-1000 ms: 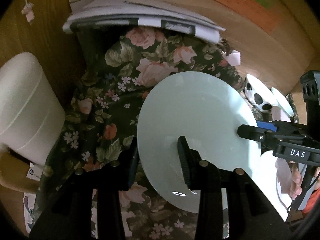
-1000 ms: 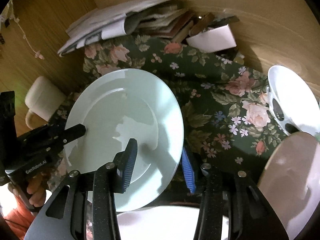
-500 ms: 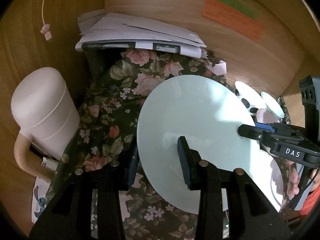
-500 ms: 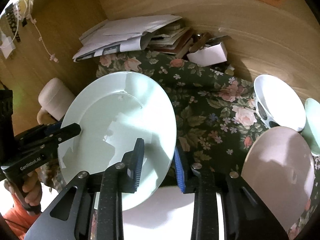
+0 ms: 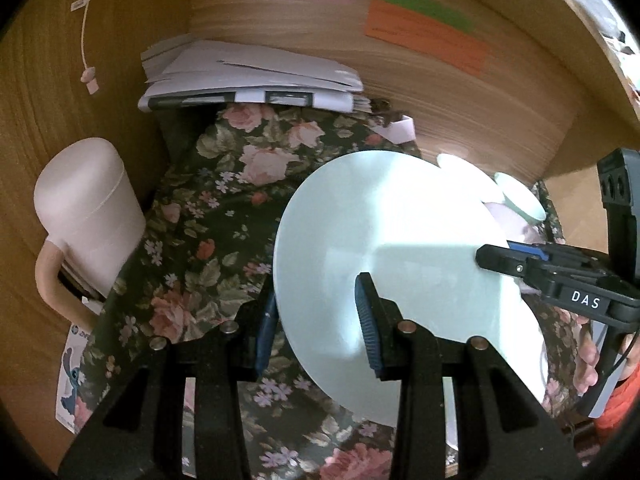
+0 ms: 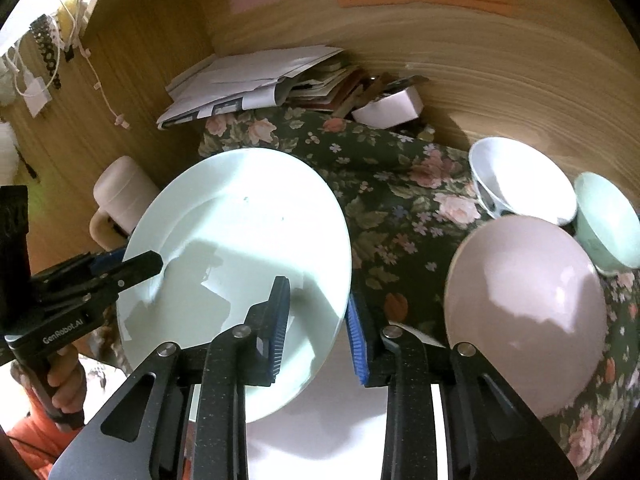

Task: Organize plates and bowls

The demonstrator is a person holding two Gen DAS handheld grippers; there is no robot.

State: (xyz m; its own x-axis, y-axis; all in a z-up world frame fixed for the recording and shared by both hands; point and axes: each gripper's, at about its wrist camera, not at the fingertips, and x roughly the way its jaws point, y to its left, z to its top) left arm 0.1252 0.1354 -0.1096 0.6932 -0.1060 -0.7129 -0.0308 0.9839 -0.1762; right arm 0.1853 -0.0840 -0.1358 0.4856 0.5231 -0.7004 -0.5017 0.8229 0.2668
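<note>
A pale green plate (image 5: 400, 264) (image 6: 240, 248) is held tilted in the air above the floral cloth (image 5: 224, 216). My left gripper (image 5: 316, 316) is shut on its left rim. My right gripper (image 6: 316, 316) is shut on its right rim, and also shows at the plate's right edge in the left wrist view (image 5: 520, 264). A pink plate (image 6: 524, 312) stands to the right. A white bowl (image 6: 520, 180) and a pale green bowl (image 6: 612, 220) stand behind it. A white plate (image 6: 340, 420) lies under my right gripper.
A pink lidded jug (image 5: 84, 216) stands at the left against the wooden wall. A stack of papers (image 5: 248, 76) and a small white box (image 6: 388, 108) lie at the back. Wooden walls with sticky notes (image 5: 428, 36) close in the back and left.
Both grippers have lifted the green plate up and drawn back from the cloth. My right gripper has closed on its rim. The bowls and pink plate show more fully now.
</note>
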